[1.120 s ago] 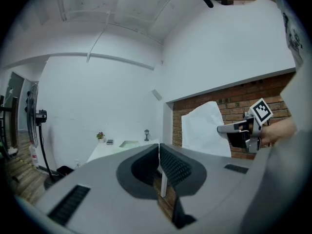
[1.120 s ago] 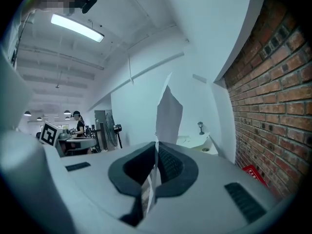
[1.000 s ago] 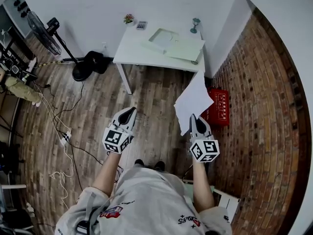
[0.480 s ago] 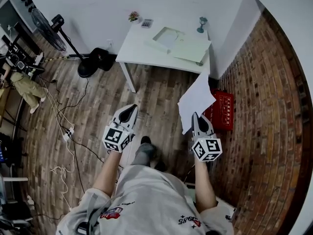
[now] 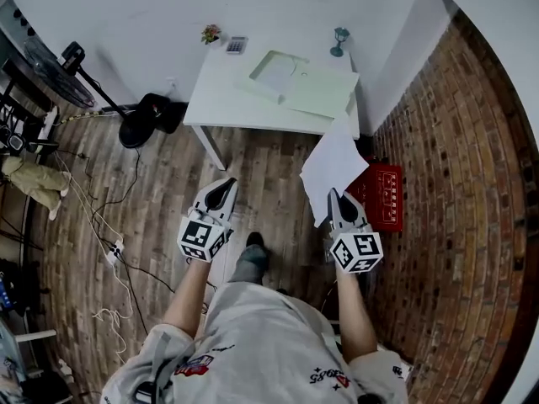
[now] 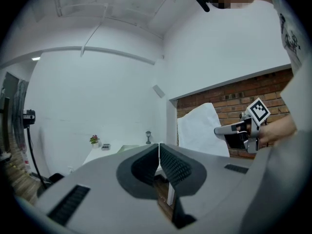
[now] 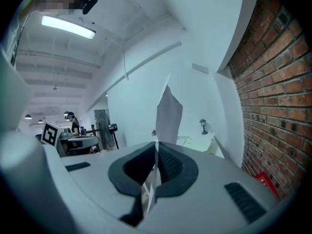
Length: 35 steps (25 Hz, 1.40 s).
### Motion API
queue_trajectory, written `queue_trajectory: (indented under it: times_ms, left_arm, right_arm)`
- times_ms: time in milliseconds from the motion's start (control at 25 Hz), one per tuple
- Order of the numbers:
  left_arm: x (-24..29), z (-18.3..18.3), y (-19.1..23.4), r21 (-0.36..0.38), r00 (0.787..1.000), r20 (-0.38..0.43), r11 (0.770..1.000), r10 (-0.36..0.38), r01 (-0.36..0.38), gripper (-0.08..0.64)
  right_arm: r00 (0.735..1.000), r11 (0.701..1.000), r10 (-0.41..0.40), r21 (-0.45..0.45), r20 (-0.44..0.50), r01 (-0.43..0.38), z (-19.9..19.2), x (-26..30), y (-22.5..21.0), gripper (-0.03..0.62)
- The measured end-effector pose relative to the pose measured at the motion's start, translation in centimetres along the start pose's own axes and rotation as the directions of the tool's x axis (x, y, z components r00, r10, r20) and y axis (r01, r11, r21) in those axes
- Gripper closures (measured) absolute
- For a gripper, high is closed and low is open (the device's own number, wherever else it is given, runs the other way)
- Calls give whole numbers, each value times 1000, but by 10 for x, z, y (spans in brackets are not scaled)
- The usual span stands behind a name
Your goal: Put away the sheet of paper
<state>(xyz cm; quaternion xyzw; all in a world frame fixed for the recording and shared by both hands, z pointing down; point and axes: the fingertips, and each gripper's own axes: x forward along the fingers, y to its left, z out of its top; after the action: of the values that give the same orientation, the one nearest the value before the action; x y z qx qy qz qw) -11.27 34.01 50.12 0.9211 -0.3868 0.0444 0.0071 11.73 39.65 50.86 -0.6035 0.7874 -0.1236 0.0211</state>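
Observation:
A white sheet of paper (image 5: 332,168) stands up from my right gripper (image 5: 336,194), whose jaws are shut on its lower edge. In the right gripper view the sheet of paper (image 7: 168,118) rises edge-on from between the closed jaws of the right gripper (image 7: 156,145). My left gripper (image 5: 221,191) is held level beside it, shut with nothing in it; its view shows the left gripper (image 6: 159,146) with jaws together and the sheet of paper (image 6: 201,133) off to the right. A white table (image 5: 219,99) ahead carries a pale green folder (image 5: 312,89).
A red crate (image 5: 383,194) sits on the floor by the brick wall (image 5: 455,183). On the table stand a small plant (image 5: 210,34), a calculator (image 5: 237,45) and a small lamp (image 5: 338,39). A fan (image 5: 59,70) and cables (image 5: 109,242) lie to the left. My foot (image 5: 250,255) shows below.
The view has shifted as the person steps toward the table; the table sits closer. Both grippers keep their pose, the right still holding the sheet.

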Motion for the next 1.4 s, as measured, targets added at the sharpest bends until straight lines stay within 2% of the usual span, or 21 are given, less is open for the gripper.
queue_trajectory:
  times_ms: [320, 600, 1000, 1400]
  left_arm:
    - [88, 15, 101, 10, 998, 4, 998, -60, 60, 535]
    - [130, 20, 177, -8, 996, 11, 996, -91, 91, 535]
    - [180, 18, 216, -36, 995, 23, 995, -96, 97, 535]
    - [257, 19, 254, -15, 998, 1, 998, -63, 63, 535]
  right_arm:
    - [998, 998, -60, -8, -15, 60, 32, 123, -9, 597]
    - [996, 996, -93, -8, -8, 93, 48, 197, 4, 597]
    - [996, 995, -91, -32, 2, 91, 68, 250, -12, 597]
    - [998, 998, -57, -14, 18, 57, 82, 332, -69, 597]
